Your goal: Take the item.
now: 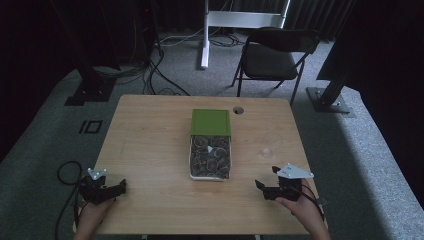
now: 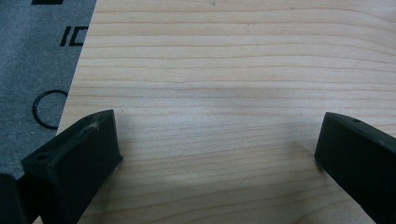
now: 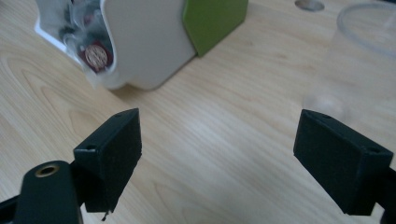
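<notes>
Clear plastic is showing faintly at the right edge of the right gripper view: a transparent cup [image 3: 369,56], cut off by the frame and hard to make out; in the high view it is appearing only as a pale ring [image 1: 265,152] on the wood. The white box [image 1: 210,159] is sitting mid-surface, its green lid [image 1: 211,122] lying slid back over its far end. Its contents are looking like small dark wrapped pieces, perhaps capsules, too blurred to identify. A round hole [image 1: 238,110] is sitting in the surface [image 1: 150,140] just beyond the lid. A folding chair [image 1: 275,55] is standing behind it on the floor.

The left gripper [image 1: 102,190] is resting near the front left corner, jaws spread wide over bare wood, holding nothing. The right gripper [image 1: 277,189] is resting near the front right edge, jaws equally wide and empty, pointing toward the box and cup, well apart from both.
</notes>
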`<action>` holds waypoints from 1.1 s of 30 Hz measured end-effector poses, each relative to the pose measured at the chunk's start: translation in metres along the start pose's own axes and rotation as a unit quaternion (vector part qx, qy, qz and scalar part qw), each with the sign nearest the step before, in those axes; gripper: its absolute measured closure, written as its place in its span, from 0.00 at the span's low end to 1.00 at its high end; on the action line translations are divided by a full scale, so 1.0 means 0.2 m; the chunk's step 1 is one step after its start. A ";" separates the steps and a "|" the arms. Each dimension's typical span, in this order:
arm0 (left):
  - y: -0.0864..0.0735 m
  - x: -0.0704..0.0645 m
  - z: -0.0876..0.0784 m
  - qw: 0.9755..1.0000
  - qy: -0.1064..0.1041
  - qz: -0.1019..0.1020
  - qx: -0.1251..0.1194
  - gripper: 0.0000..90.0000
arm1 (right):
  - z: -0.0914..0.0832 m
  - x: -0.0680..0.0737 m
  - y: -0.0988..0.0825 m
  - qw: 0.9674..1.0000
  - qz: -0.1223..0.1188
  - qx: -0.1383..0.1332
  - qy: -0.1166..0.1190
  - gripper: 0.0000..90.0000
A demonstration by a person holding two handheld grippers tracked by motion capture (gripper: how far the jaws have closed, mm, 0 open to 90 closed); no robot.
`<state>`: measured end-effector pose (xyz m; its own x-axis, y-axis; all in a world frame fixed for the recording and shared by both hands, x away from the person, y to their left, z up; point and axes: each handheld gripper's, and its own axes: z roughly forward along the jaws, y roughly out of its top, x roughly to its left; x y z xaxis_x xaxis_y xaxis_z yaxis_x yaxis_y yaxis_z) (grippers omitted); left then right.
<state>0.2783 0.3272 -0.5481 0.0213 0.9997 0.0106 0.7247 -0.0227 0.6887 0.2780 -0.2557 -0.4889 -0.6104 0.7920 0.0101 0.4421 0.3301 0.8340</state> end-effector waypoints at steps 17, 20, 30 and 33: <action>0.00 0.00 0.00 1.000 0.000 0.000 0.000 0.00 | 0.05 0.05 0.19 0.999 -0.019 -0.025 0.025 0.20; 0.00 0.00 0.00 1.000 0.000 0.000 0.000 0.00 | 0.07 0.07 0.22 0.999 -0.026 -0.026 0.028 0.20; 0.00 0.00 0.00 1.000 0.000 0.000 0.000 0.00 | 0.12 0.12 0.33 0.997 -0.043 -0.035 0.046 0.21; 0.00 0.00 0.00 1.000 0.000 0.000 0.000 0.00 | 0.14 0.15 0.36 0.997 -0.050 -0.036 0.053 0.22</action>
<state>0.2783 0.3272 -0.5481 0.0216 0.9997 0.0101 0.7247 -0.0226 0.6886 0.3108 -0.1941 -0.4448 -0.7165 0.6973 -0.0194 0.3295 0.3628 0.8717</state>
